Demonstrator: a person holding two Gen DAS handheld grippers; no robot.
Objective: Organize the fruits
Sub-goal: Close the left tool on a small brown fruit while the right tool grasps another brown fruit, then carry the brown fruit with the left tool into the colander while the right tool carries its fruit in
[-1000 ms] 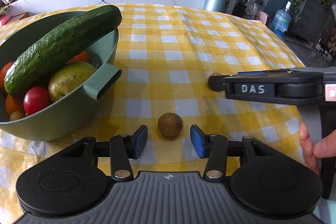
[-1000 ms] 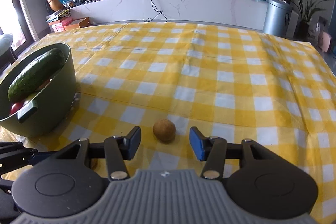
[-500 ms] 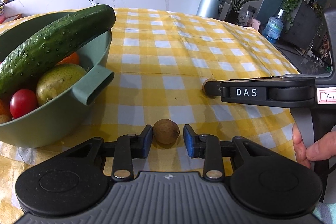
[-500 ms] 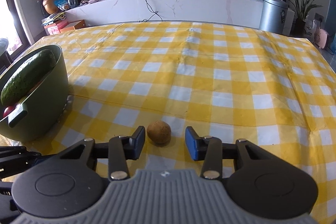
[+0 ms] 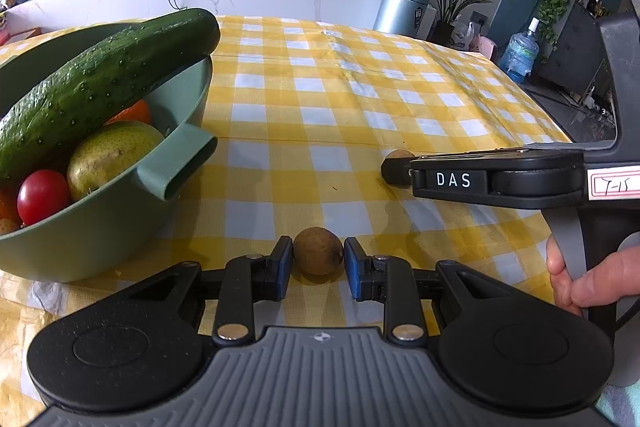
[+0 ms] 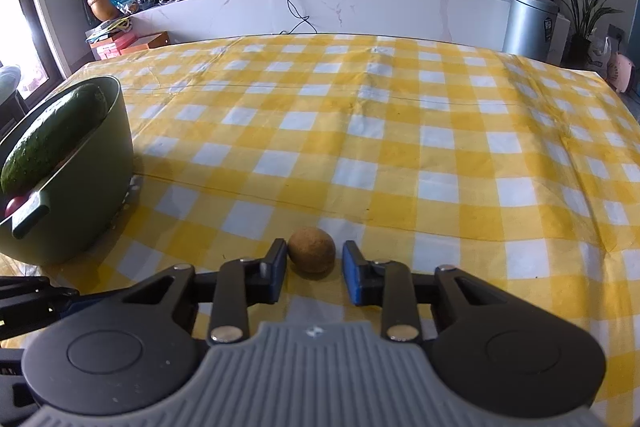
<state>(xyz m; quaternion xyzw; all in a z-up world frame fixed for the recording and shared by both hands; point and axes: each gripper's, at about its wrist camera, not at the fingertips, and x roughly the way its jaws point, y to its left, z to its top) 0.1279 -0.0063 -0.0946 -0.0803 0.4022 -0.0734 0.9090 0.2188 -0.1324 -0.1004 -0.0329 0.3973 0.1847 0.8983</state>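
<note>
Your left gripper (image 5: pixel 318 265) has its blue pads clamped on a small round brown fruit (image 5: pixel 318 255) sitting on the yellow-and-white checked tablecloth (image 5: pixel 360 107), both pads touching its sides. Your right gripper (image 6: pixel 313 269) is closed about as far as it goes around a second small brown fruit (image 6: pixel 311 255); the left pad touches it, though there's a sliver of gap showing on the right, so I can't tell how firm that grip is. Just left of your left gripper is the green plastic bowl with a handle (image 5: pixel 176 163) (already pretty full), holding a long dark green cucumber (image 5: pixel 100 83), a yellow-green pear (image 5: pixel 112 155) and a red tomato (image 5: pixel 42 195).
</note>
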